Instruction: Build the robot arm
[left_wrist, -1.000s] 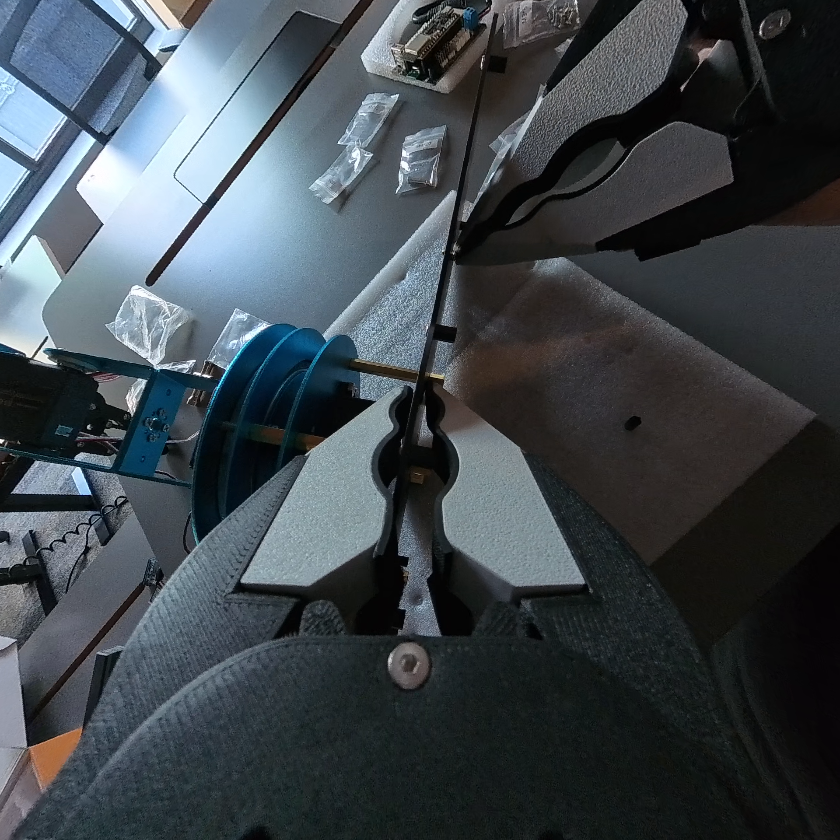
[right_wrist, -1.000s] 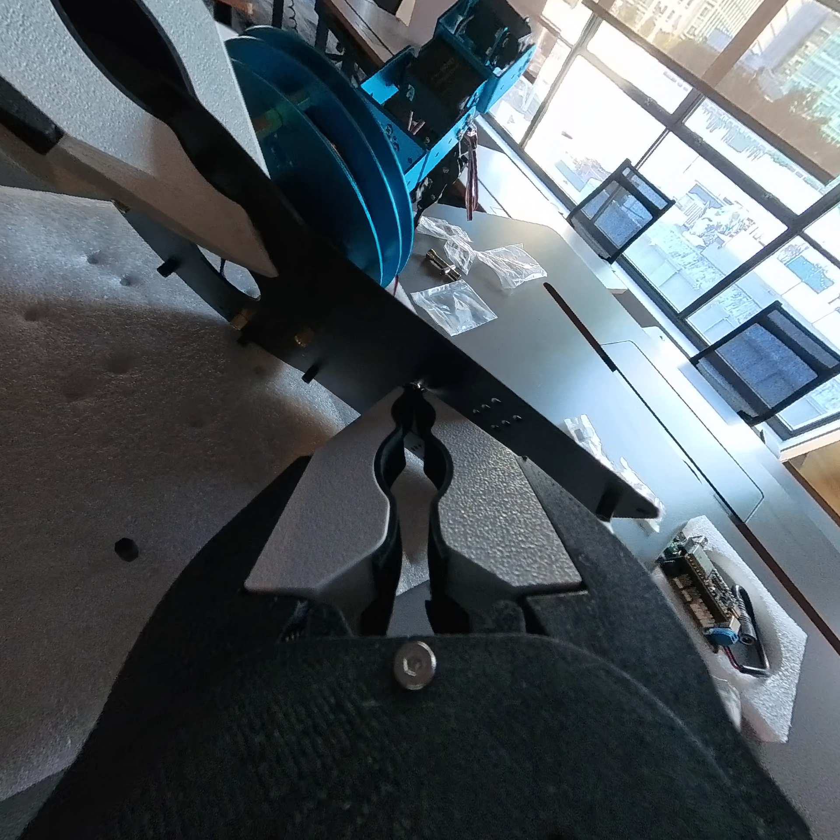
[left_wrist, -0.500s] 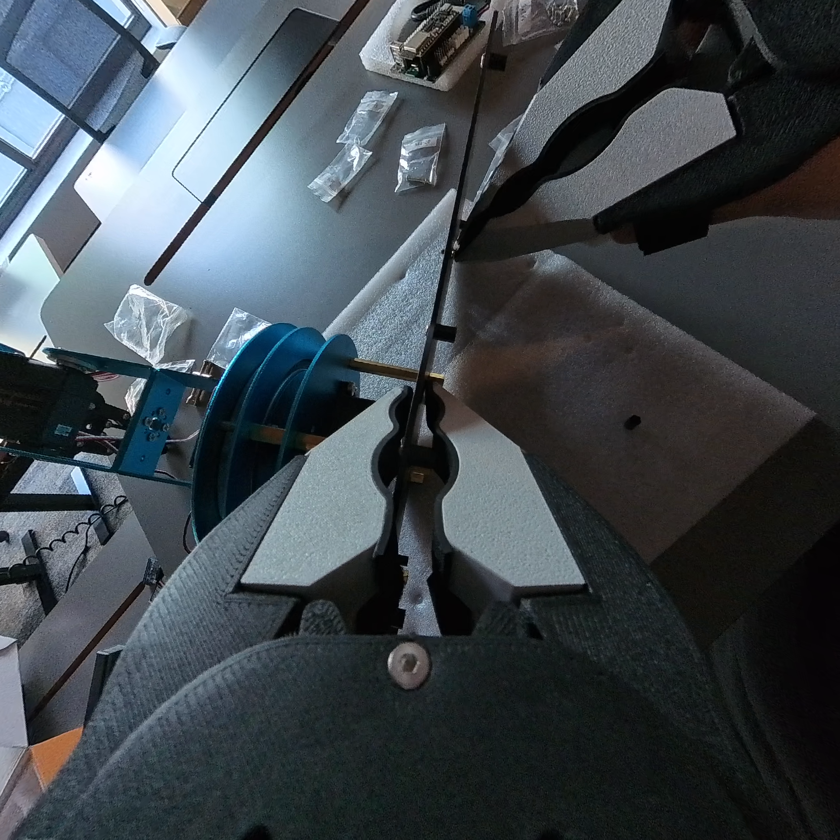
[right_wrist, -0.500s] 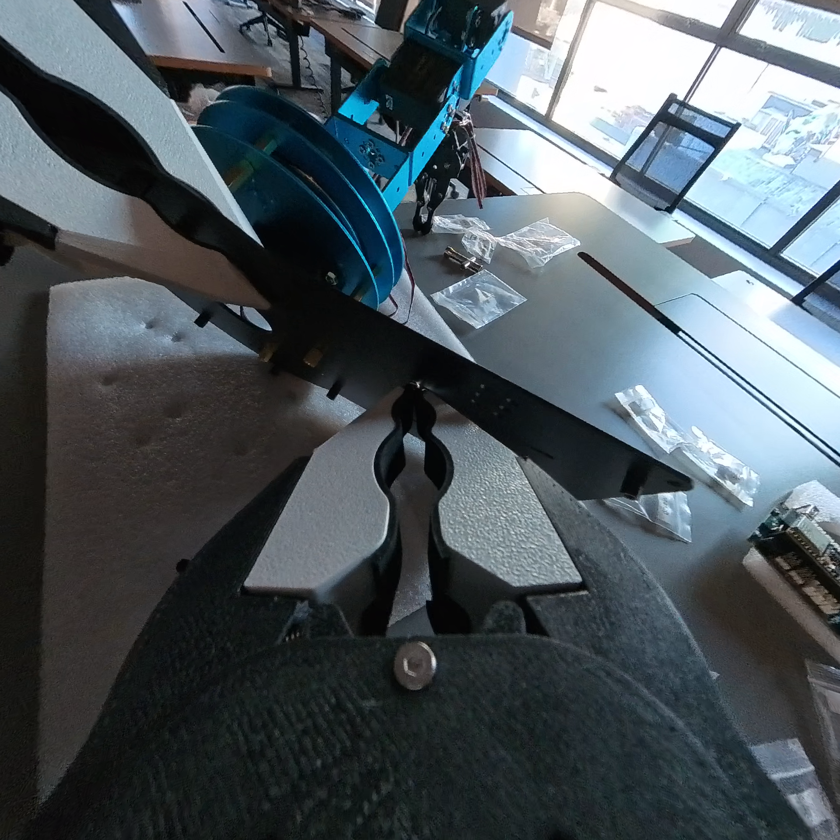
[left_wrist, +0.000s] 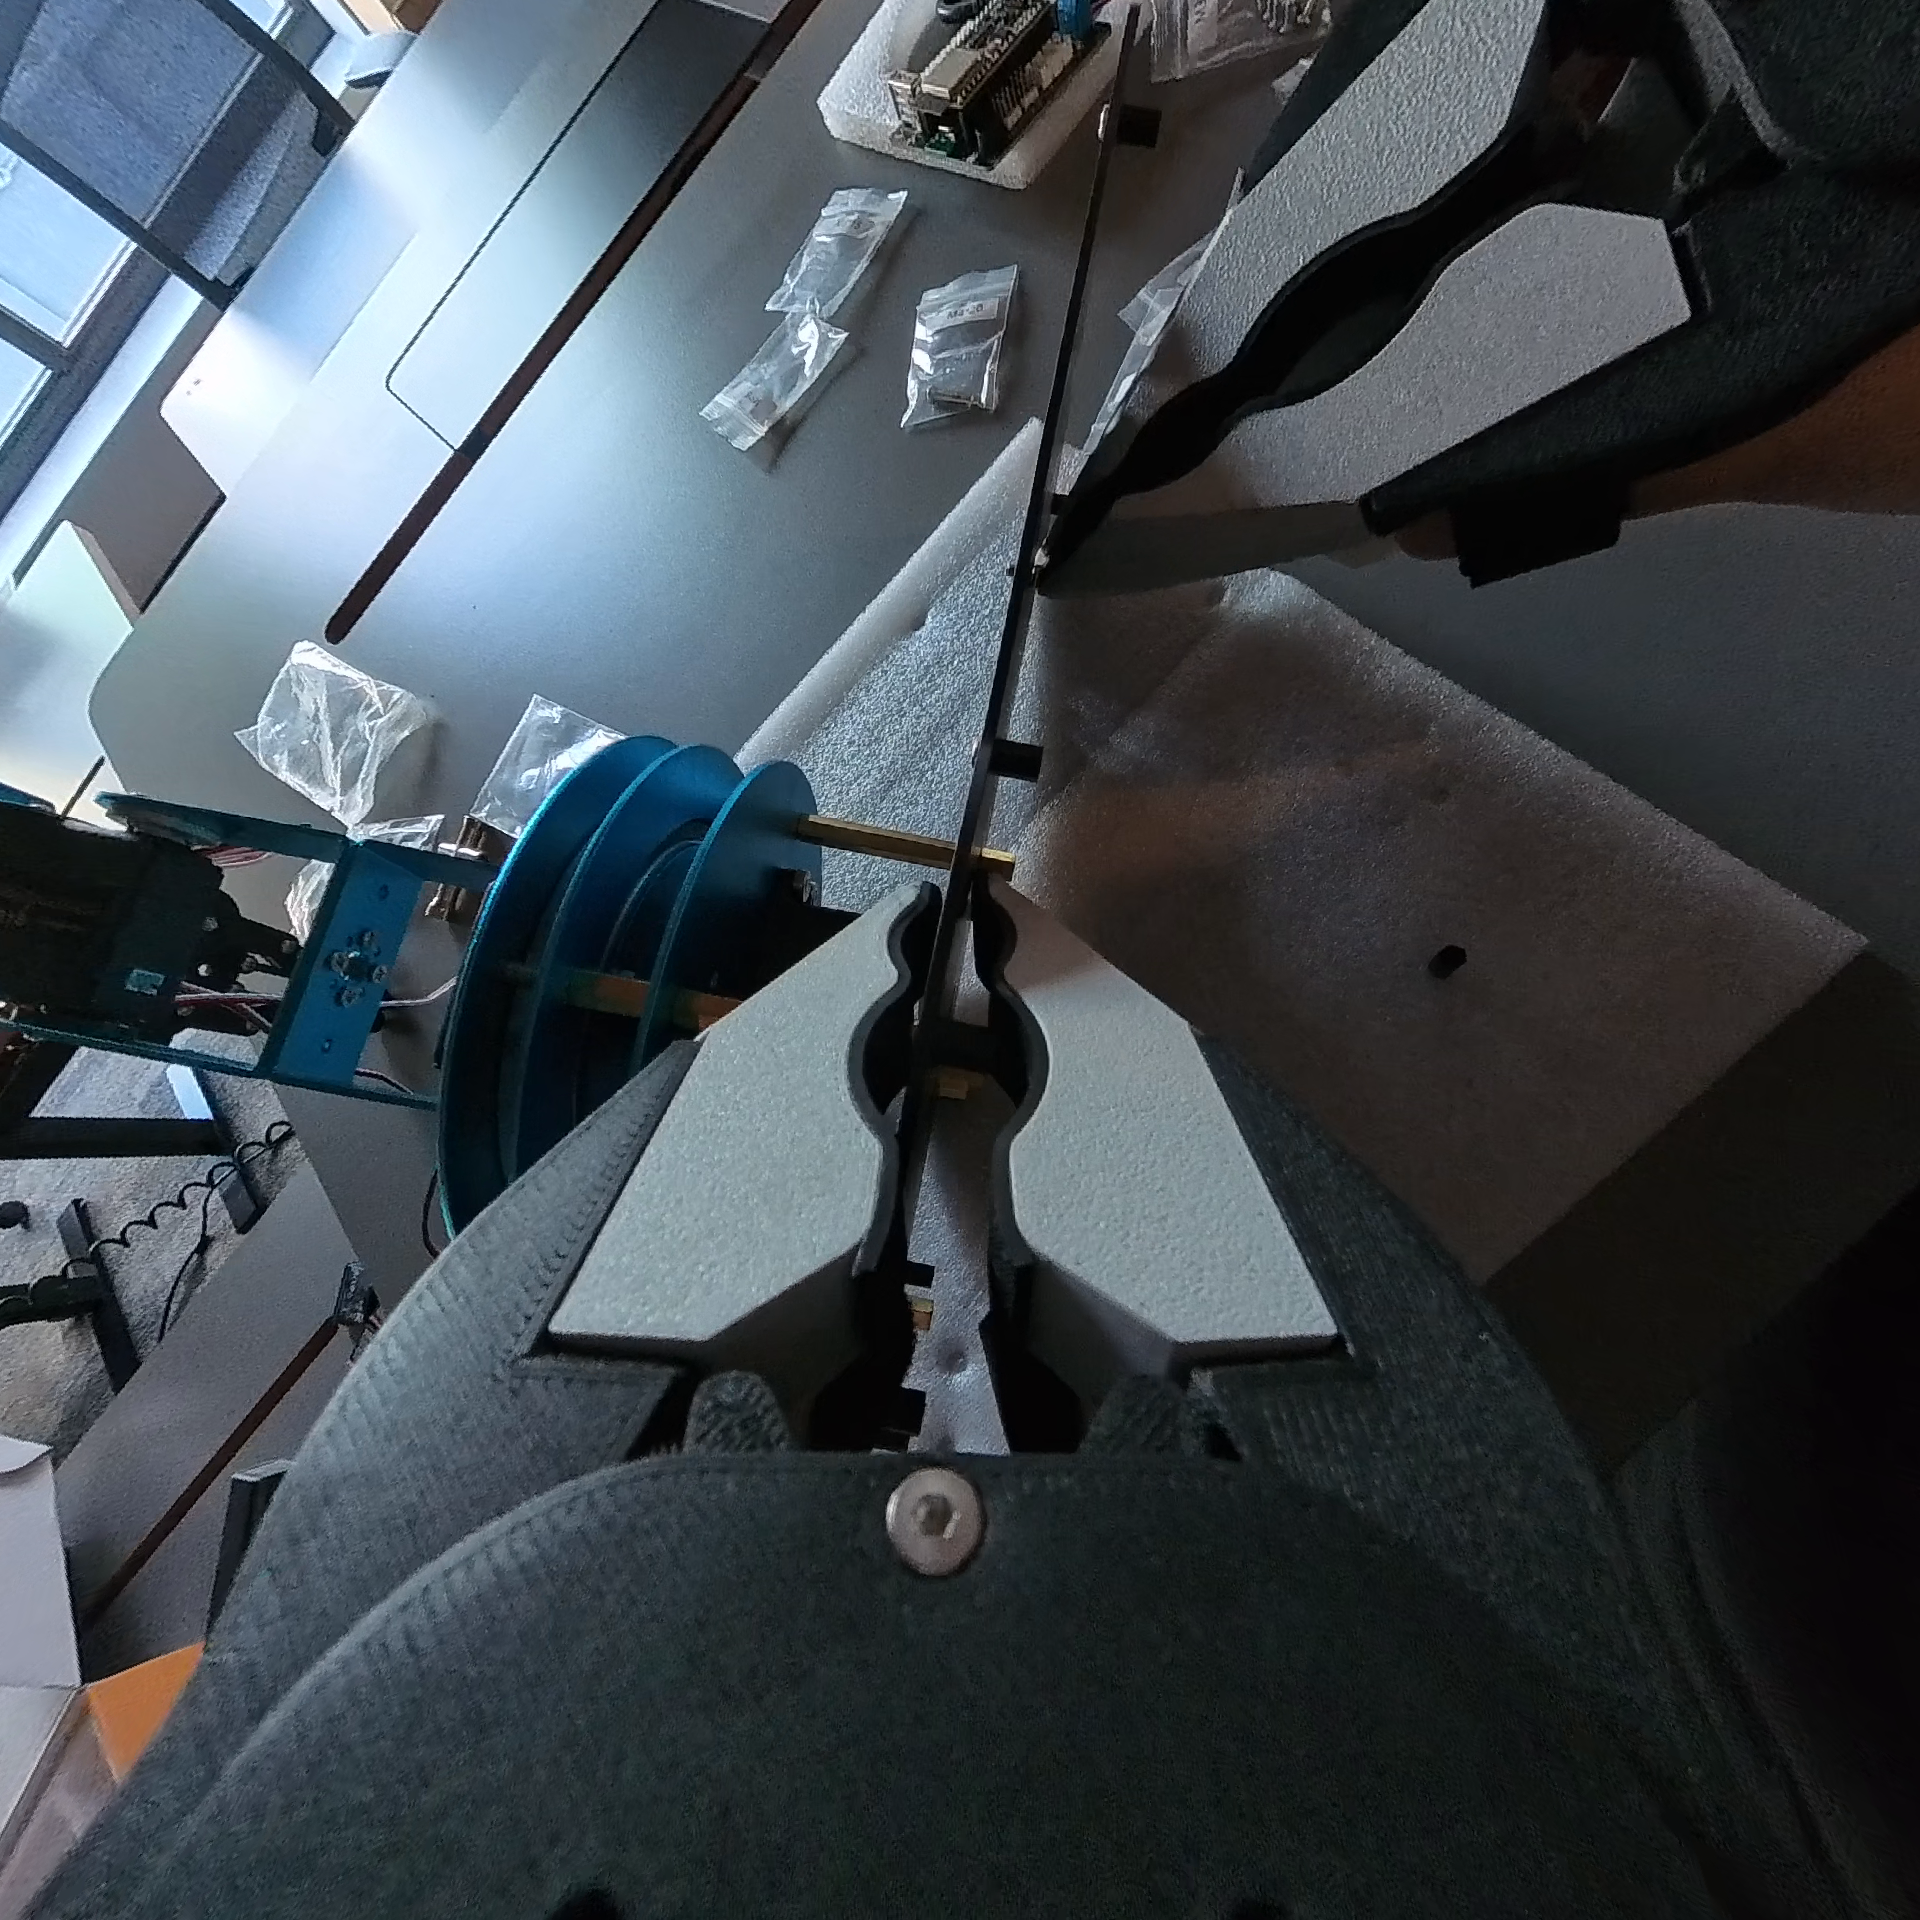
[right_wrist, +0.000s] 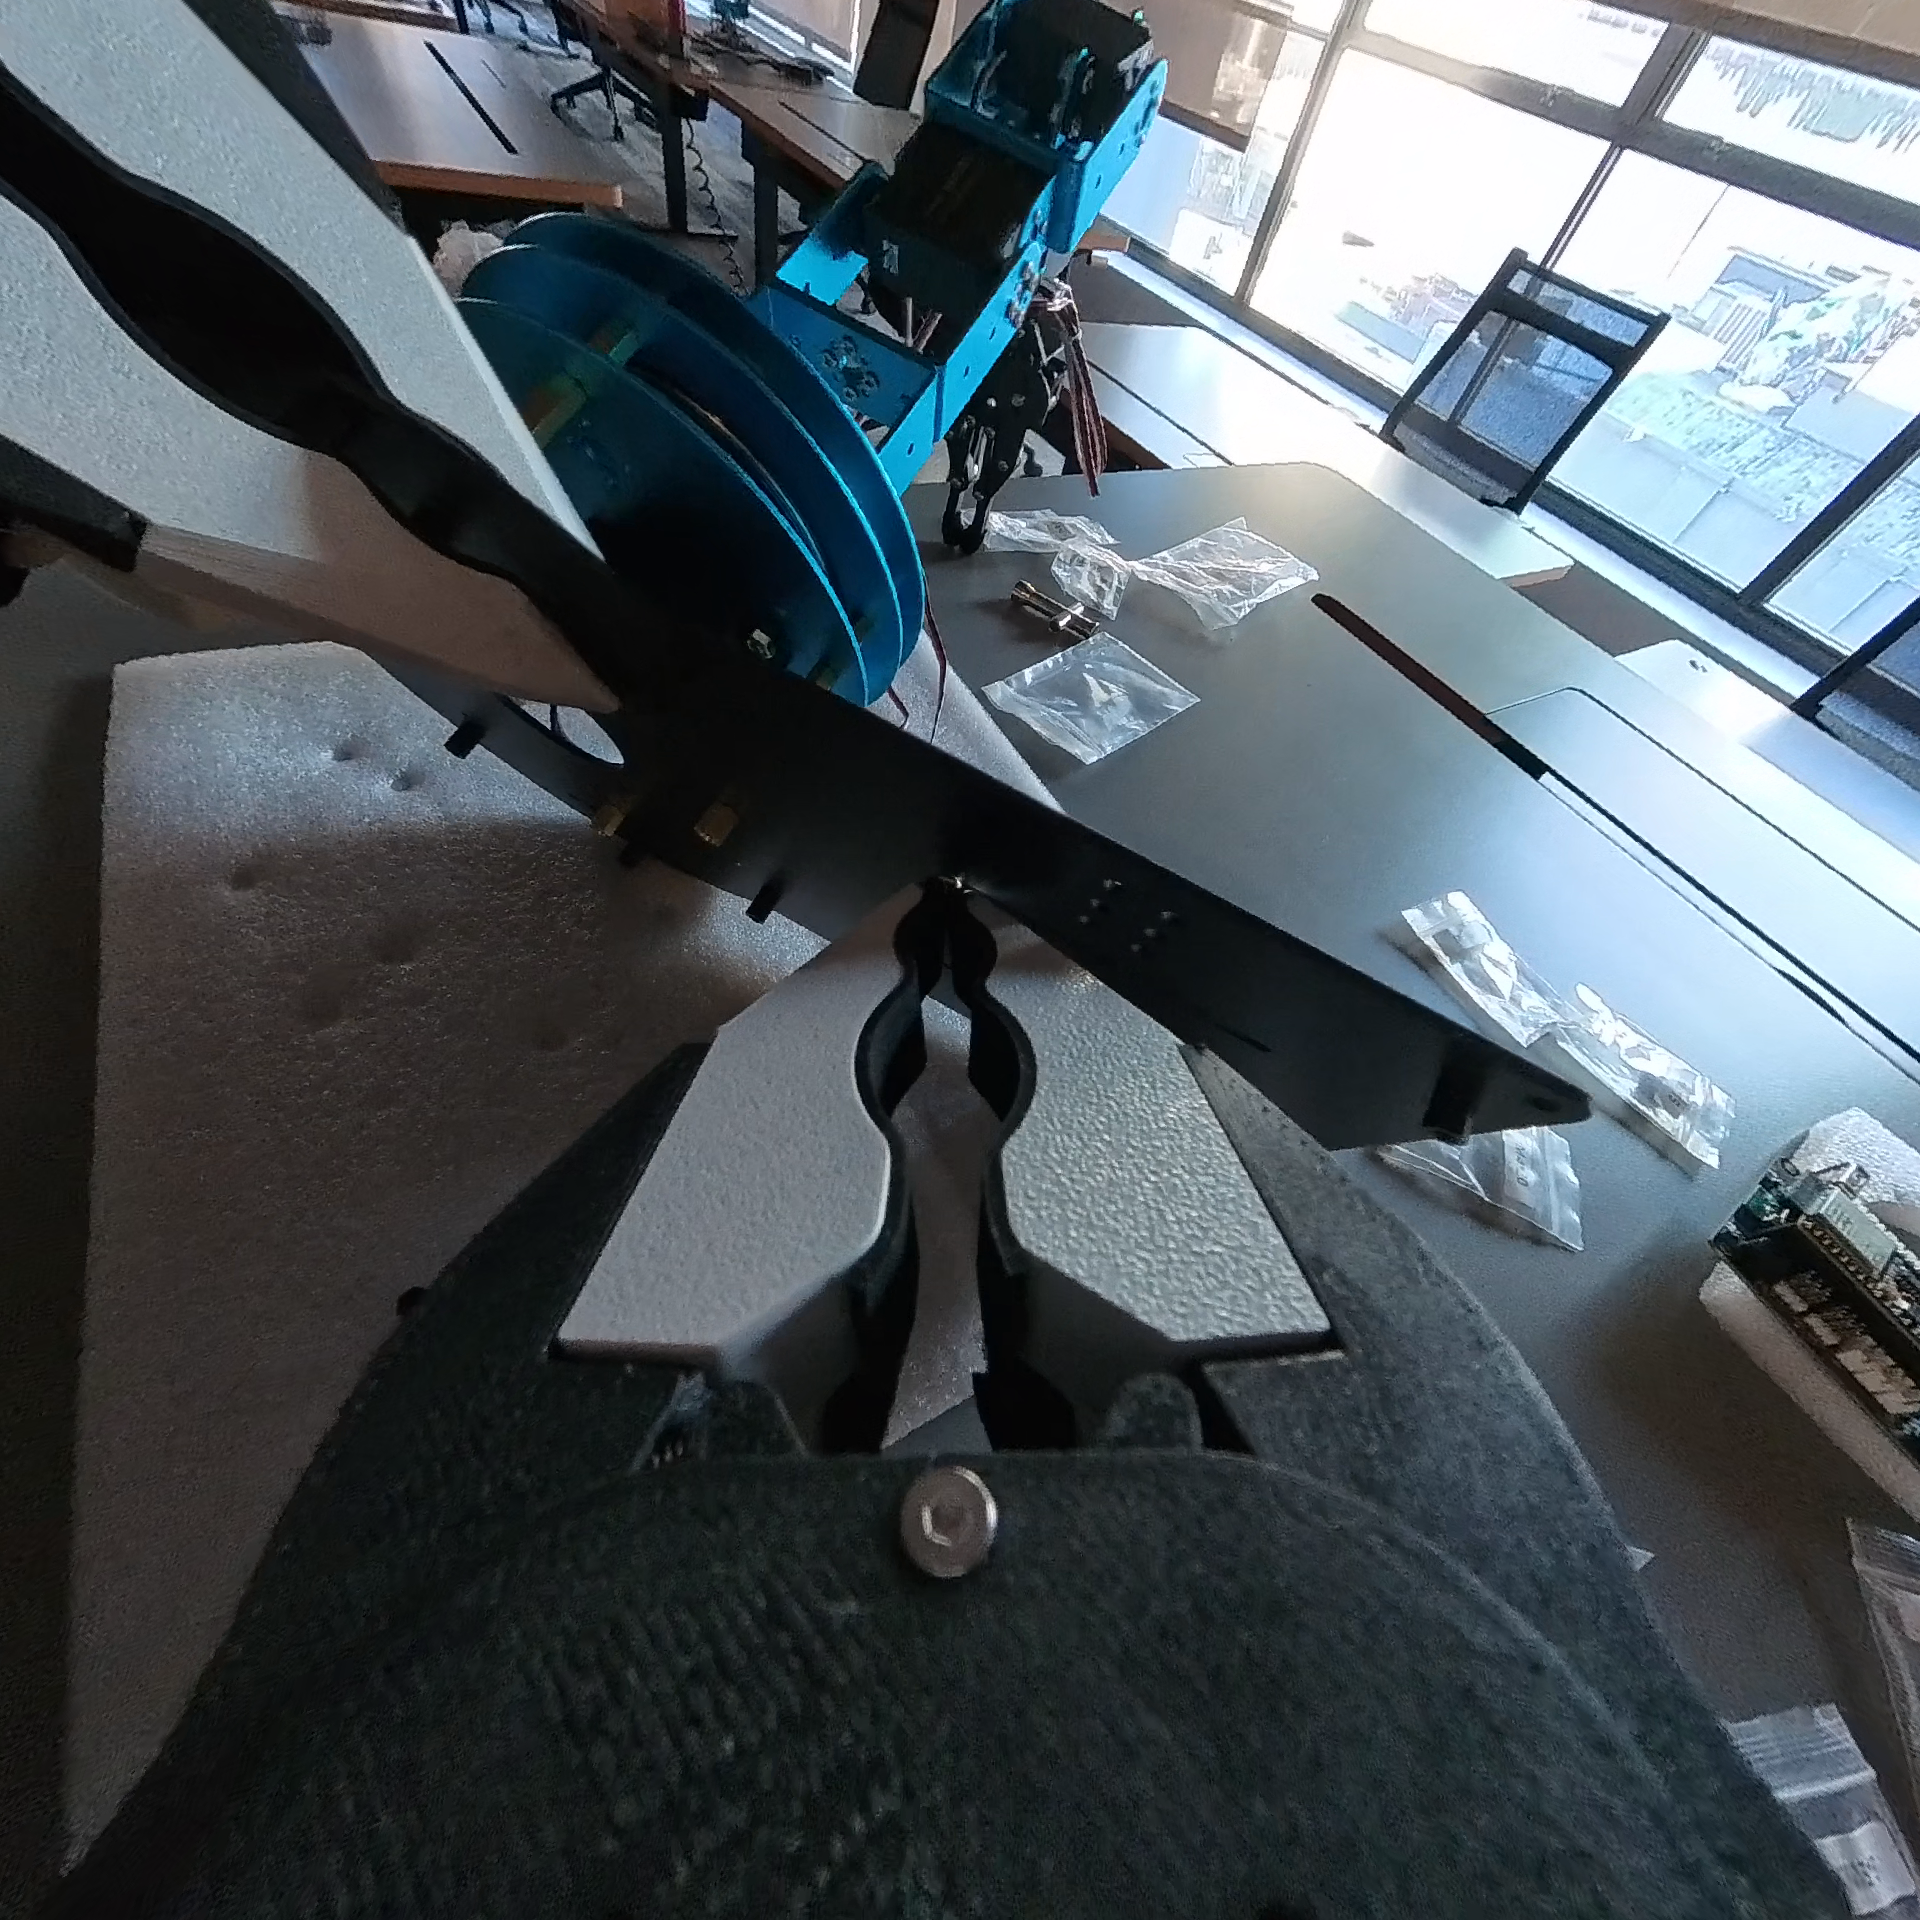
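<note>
A thin black plate (left_wrist: 1049, 416) stands edge-on, joined by brass standoffs (left_wrist: 883, 836) to a stack of blue discs (left_wrist: 623, 935). My left gripper (left_wrist: 951, 904) is shut on the plate's near end and holds it above a white foam sheet (left_wrist: 1351, 883). In the right wrist view the plate (right_wrist: 1195, 966) runs across the frame, with the left gripper (right_wrist: 608, 634) clamped at its left end. My right gripper (right_wrist: 951, 899) is shut on a small metal fastener at the plate's lower edge. It also shows in the left wrist view (left_wrist: 1044, 561), tips against the plate.
A blue robot arm (right_wrist: 987, 208) rises behind the blue discs (right_wrist: 748, 499). Several small clear bags (right_wrist: 1091, 696) of parts lie on the grey table (right_wrist: 1351, 779). A circuit board on white foam (right_wrist: 1829, 1278) sits at the right edge. Desks and windows lie beyond. Left tips to right tips: about 7 cm.
The right gripper has twisted about its own axis while its tips stay on the fastener at the plate. The left gripper and the plate have stayed still.
</note>
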